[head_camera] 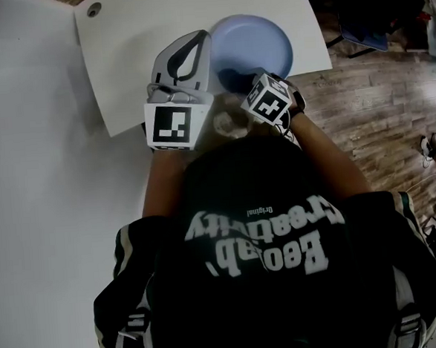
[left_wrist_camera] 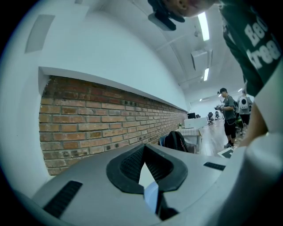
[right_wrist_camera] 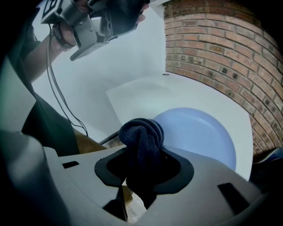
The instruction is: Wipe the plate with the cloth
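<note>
A light blue plate (head_camera: 257,40) (right_wrist_camera: 201,132) lies flat on a white tabletop (head_camera: 128,64) near its right edge. A dark blue cloth (right_wrist_camera: 141,132) is bunched between the jaws of my right gripper (right_wrist_camera: 142,152), which is shut on it. The cloth hangs just over the plate's near rim, seen in the head view as a dark patch (head_camera: 234,79) beside my right gripper (head_camera: 255,86). My left gripper (head_camera: 198,37) (left_wrist_camera: 144,148) is raised beside the plate's left edge, its tips together and nothing held. The right gripper view shows it high in the air (right_wrist_camera: 95,22).
A second, larger white surface (head_camera: 40,182) lies to the left. Wooden floor (head_camera: 377,106) drops away right of the table edge, with a dark chair (head_camera: 374,10) there. A brick wall (right_wrist_camera: 212,48) runs behind the table. People (left_wrist_camera: 227,117) stand far off.
</note>
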A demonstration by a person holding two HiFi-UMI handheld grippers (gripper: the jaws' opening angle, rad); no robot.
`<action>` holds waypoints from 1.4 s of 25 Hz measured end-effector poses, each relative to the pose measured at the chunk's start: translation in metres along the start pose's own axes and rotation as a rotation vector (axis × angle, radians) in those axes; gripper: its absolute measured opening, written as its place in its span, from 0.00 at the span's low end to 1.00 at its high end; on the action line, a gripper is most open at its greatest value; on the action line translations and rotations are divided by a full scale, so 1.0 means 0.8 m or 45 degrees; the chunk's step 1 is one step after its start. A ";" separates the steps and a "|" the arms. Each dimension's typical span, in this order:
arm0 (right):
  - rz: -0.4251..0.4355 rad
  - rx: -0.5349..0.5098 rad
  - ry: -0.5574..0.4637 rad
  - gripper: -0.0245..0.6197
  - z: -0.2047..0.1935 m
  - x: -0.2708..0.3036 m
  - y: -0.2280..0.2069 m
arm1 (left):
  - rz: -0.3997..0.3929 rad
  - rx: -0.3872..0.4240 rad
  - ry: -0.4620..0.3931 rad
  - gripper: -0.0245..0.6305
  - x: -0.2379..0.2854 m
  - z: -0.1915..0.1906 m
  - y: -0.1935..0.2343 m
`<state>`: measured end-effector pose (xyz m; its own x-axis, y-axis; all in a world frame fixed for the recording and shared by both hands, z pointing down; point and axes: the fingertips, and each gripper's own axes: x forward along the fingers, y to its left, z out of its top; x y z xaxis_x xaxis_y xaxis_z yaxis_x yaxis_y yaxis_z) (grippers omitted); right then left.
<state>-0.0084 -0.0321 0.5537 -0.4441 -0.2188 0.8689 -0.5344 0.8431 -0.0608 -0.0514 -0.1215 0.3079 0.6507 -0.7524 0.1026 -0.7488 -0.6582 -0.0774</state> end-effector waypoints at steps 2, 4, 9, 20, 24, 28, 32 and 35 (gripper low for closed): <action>0.014 -0.017 -0.005 0.25 0.011 0.005 -0.005 | 0.012 0.007 0.008 0.04 -0.002 -0.002 0.001; 0.033 -0.023 -0.009 0.25 0.019 0.010 -0.011 | 0.027 0.013 0.021 0.04 -0.005 -0.005 0.001; 0.043 -0.044 0.004 0.25 0.034 0.022 -0.038 | 0.049 0.018 0.044 0.04 -0.004 -0.007 0.002; -0.046 -0.016 0.037 0.25 0.044 0.035 -0.126 | 0.099 0.010 0.086 0.04 -0.005 -0.014 0.003; -0.098 0.023 0.027 0.25 0.038 0.030 -0.159 | 0.118 -0.001 0.089 0.04 -0.005 -0.016 0.006; -0.138 0.061 0.047 0.25 0.019 0.025 -0.181 | 0.127 0.011 0.094 0.04 -0.006 -0.020 0.008; -0.159 0.116 0.026 0.25 0.011 0.019 -0.196 | 0.110 0.016 0.079 0.04 -0.001 -0.017 0.008; -0.200 0.143 0.054 0.25 -0.009 0.006 -0.209 | 0.088 0.018 0.073 0.04 0.007 -0.016 0.002</action>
<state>0.0844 -0.1707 0.5717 -0.3194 -0.3205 0.8918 -0.6726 0.7396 0.0249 -0.0509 -0.1261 0.3213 0.5888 -0.7936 0.1534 -0.7897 -0.6052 -0.1001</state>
